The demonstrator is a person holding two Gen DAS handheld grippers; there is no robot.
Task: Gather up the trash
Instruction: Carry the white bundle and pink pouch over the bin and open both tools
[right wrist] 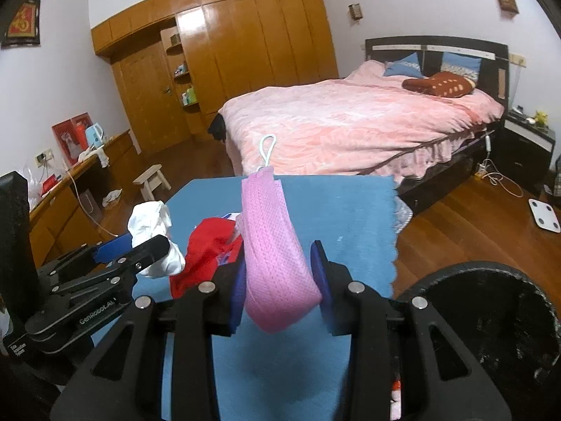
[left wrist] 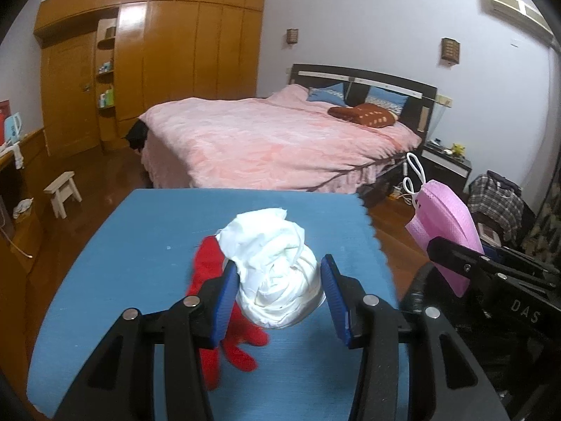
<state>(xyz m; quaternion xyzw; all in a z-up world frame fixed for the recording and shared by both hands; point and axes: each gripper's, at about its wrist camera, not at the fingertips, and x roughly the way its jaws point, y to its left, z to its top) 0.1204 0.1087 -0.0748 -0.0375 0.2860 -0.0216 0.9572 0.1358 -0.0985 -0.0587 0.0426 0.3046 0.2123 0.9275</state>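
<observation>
Ahead in the left wrist view, the left hand-held gripper (left wrist: 278,298) clamps one crumpled white tissue wad (left wrist: 277,273) above the blue surface (left wrist: 140,245), a red cloth (left wrist: 224,315) just behind it. One pink bed (left wrist: 266,140) and one stool (left wrist: 63,193) stand beyond.

Over in the right wrist view, the right hand-held gripper (right wrist: 280,280) pinches one pink face mask (right wrist: 277,256); a black bin (right wrist: 491,315) sits lower right.

A home bedroom: pink-covered bed (left wrist: 273,140) (made up), wooden wardrobe (left wrist: 182,52).
</observation>
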